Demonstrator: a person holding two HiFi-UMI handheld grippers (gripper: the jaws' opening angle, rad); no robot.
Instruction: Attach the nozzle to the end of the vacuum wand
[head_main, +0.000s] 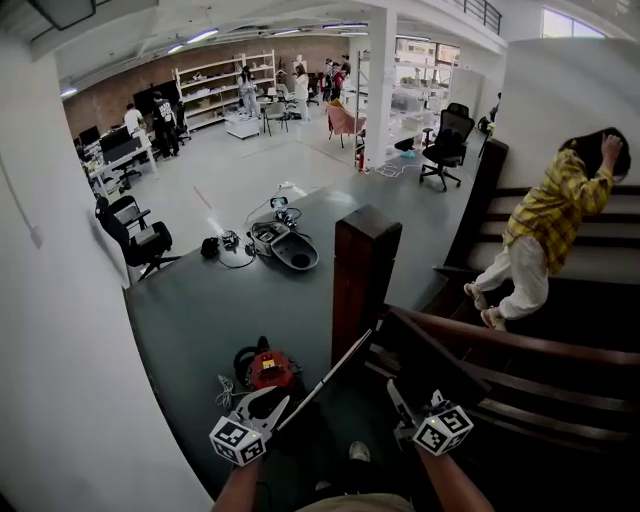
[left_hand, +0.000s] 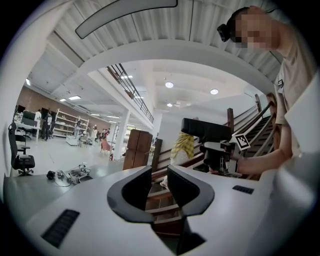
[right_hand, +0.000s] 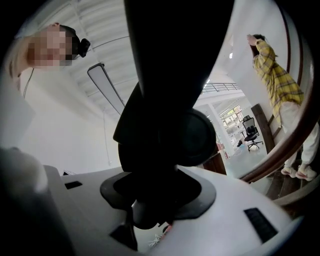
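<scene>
Two handheld grippers are sitting low in the head view, both pointing level toward a wooden staircase (head_main: 540, 400). The left gripper (left_hand: 159, 175) is showing its jaws pressed nearly together, with only a thin slit between the pads and nothing in it. The right gripper (head_main: 405, 408) is pinching the nozzle (right_hand: 160, 145), a black part that is filling most of the right gripper view and rising out of the jaws; the left gripper view is showing the same black block sitting above that gripper. The vacuum wand (head_main: 325, 380), a thin pale rod, is running diagonally from just beside the left gripper up toward the dark wooden newel post (head_main: 362, 270); whether it is touching either one cannot be told. The nozzle is standing apart from the wand. A red vacuum body (head_main: 270, 368) is resting on the grey floor (head_main: 220, 310) just beyond the left gripper. A person in a yellow plaid shirt (head_main: 545, 225) is standing higher up the stairs.
</scene>
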